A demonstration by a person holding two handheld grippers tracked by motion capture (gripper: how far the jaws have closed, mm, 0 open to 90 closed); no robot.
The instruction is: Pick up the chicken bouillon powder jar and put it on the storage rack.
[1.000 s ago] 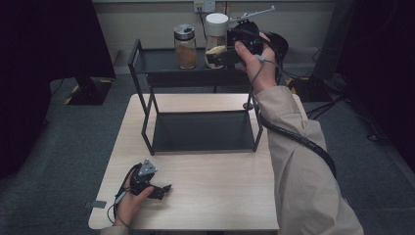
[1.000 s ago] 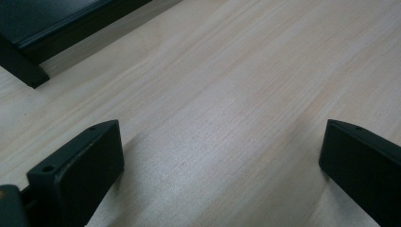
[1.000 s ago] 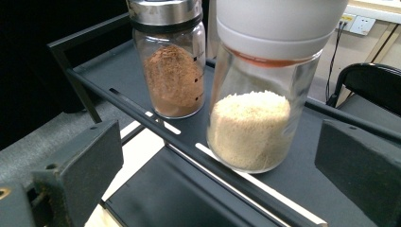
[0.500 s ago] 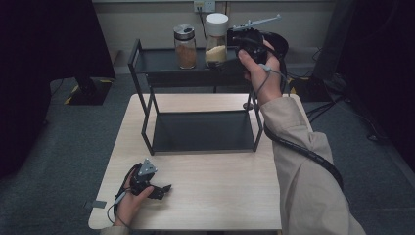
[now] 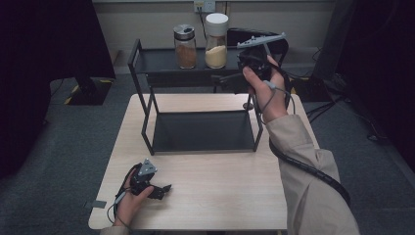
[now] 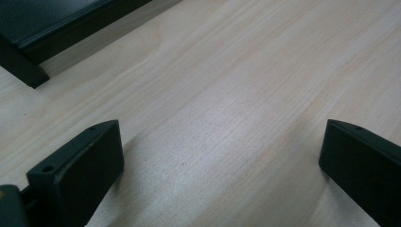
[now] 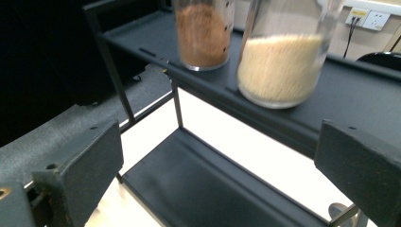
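A black two-tier metal rack (image 5: 161,61) stands on the wooden table (image 5: 220,186). Its top shelf (image 7: 359,94) carries two jars: one with brown powder and a silver lid (image 5: 185,46) (image 7: 203,33), one with pale grains and a white lid (image 5: 216,41) (image 7: 281,66). My right gripper (image 5: 227,78) (image 7: 217,137) hovers open just right of and in front of the pale jar, holding nothing. My left gripper (image 5: 159,188) (image 6: 222,137) rests open on the table's near left, with bare wood between its jaws.
The rack's lower shelf (image 5: 203,131) (image 7: 198,189) is bare. Its near corner (image 6: 28,71) lies just beyond the left gripper. A wall with a socket (image 5: 205,6) runs behind the rack, and grey carpet (image 5: 73,147) surrounds the table.
My right gripper has drawn back from the pale jar, moving right and toward the person. The jar stays on the top shelf. The left gripper has not moved.
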